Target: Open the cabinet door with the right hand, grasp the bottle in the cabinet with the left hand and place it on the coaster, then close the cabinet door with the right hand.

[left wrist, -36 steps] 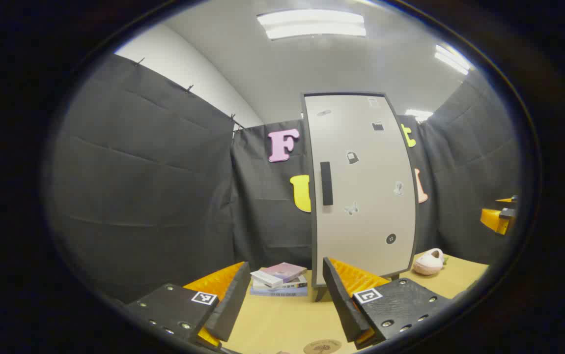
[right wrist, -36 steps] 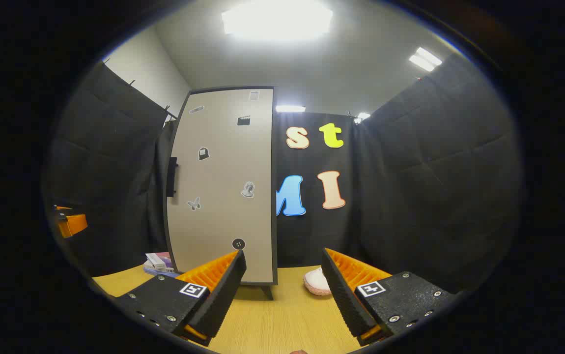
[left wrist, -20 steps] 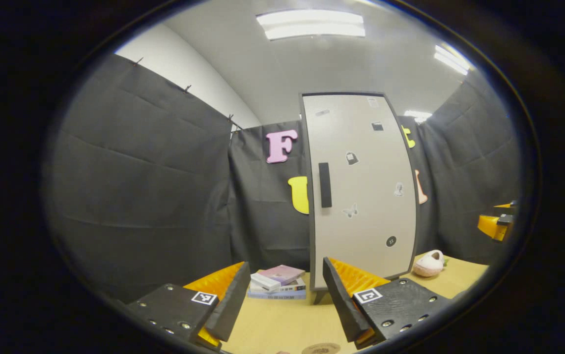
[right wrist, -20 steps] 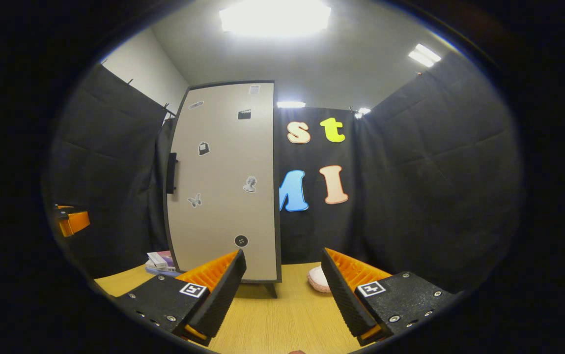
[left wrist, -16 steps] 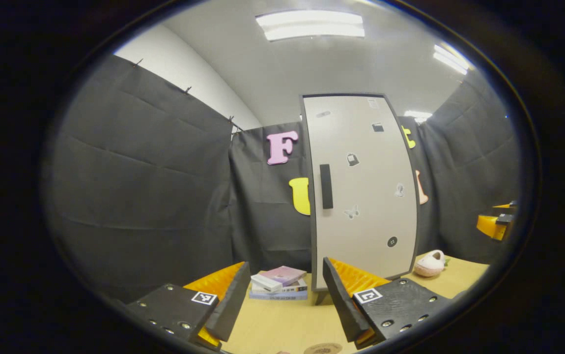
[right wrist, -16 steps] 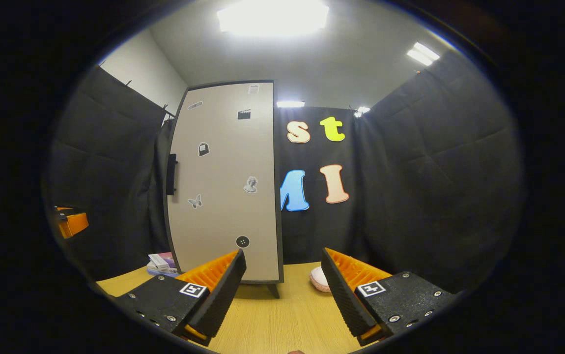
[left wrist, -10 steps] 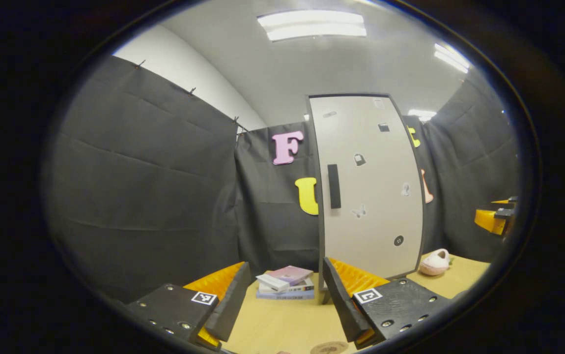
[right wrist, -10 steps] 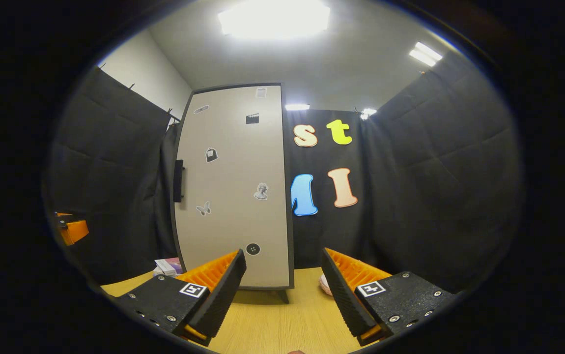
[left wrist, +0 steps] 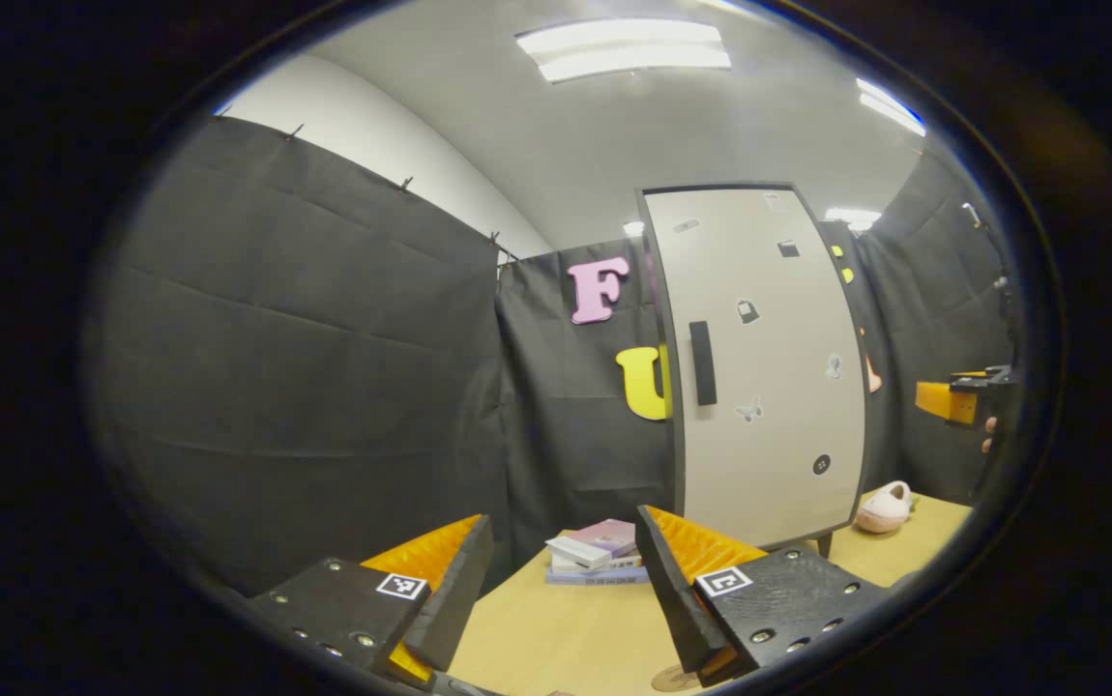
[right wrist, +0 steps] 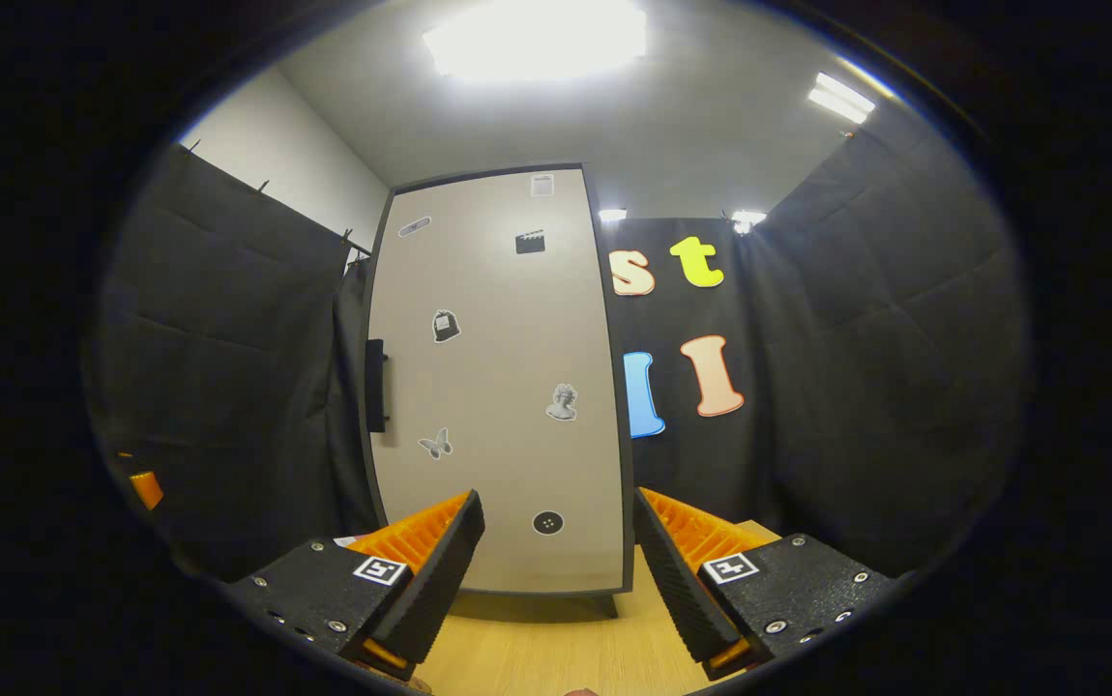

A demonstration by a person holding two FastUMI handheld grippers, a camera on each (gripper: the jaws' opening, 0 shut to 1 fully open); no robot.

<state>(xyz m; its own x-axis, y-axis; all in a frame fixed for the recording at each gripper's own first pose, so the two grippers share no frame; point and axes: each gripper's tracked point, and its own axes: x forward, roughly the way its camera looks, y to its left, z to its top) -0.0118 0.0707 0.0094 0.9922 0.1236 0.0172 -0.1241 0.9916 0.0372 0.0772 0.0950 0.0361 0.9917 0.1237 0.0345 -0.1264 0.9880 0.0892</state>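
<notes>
Cabinet stands straight ahead of my right gripper, door closed, its dark handle on the door's left edge, above and to the left of my fingers. I hold the right gripper level and low over the tabletop, pointing at the lower part of the door; its jaws are spread wide with nothing between them. The door's small round sticker sits just above the gap between the fingers.

My left gripper is also held low and level above the tabletop, jaws released and apart, nothing in them. From it the cabinet lies ahead and to the right, the handle up and right of my fingers.

Left gripper view: a stack of books lies ahead between the fingers, just left of the cabinet's foot. A pink slipper lies farther right, past the cabinet. At the lower edge, just beside my right finger, part of a round coaster shows on the tabletop. Far right, the other gripper hangs at about handle height, a fingertip of the holding hand below it.

Right gripper view: at the far left edge a small piece of the left gripper shows. The bottle cannot be seen with the door shut.
</notes>
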